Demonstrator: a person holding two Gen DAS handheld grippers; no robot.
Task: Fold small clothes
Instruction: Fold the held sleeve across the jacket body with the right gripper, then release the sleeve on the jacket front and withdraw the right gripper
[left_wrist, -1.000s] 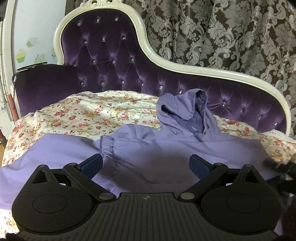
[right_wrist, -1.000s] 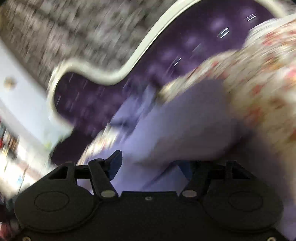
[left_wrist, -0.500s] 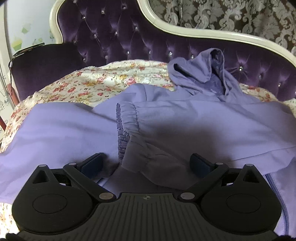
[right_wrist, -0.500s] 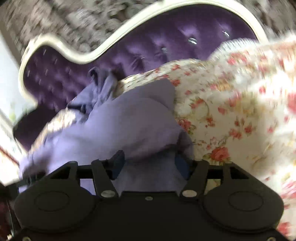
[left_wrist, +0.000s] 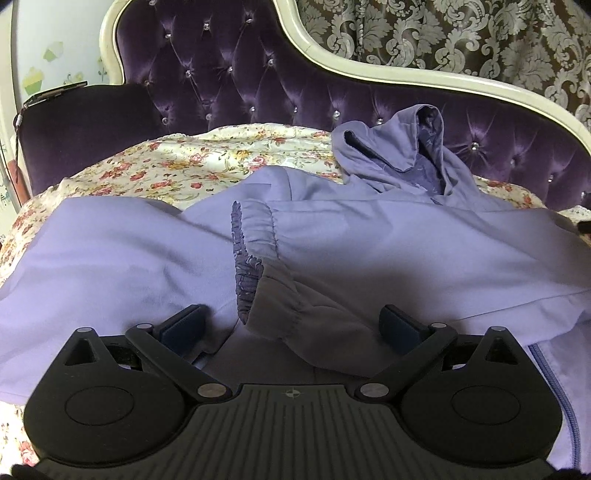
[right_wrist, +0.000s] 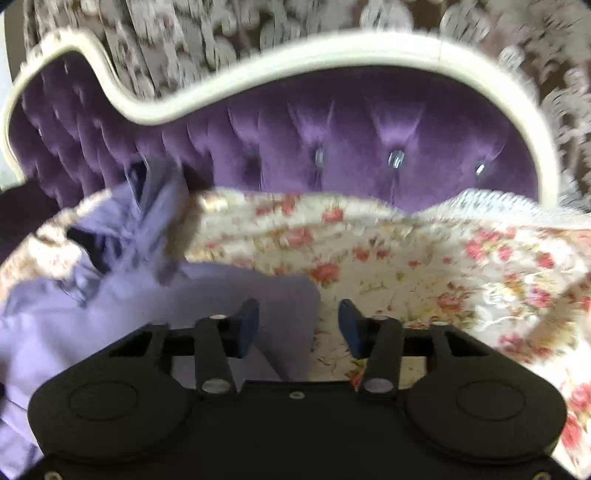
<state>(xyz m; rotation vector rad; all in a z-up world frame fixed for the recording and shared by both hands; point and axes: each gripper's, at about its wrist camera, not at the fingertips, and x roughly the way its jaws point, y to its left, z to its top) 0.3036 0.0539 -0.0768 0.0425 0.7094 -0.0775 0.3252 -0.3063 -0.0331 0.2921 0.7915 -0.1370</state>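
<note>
A purple button-tufted velvet sofa back (left_wrist: 229, 88), framed by a curving cream-painted rail (left_wrist: 388, 72), rises behind a rose-print floral cover (left_wrist: 192, 166) spread across the seat. Behind it hangs a brown damask curtain (left_wrist: 461, 37) with pale leaf scrolls. At far left, a pale wall (left_wrist: 48, 55) carries cupcake decals (small, partly cropped).

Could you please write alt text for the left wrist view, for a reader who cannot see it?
A lavender hoodie lies spread on a floral cover, one sleeve folded across its body, the gathered cuff just ahead of the open left gripper. Its hood rests against a purple tufted sofa back.
</note>
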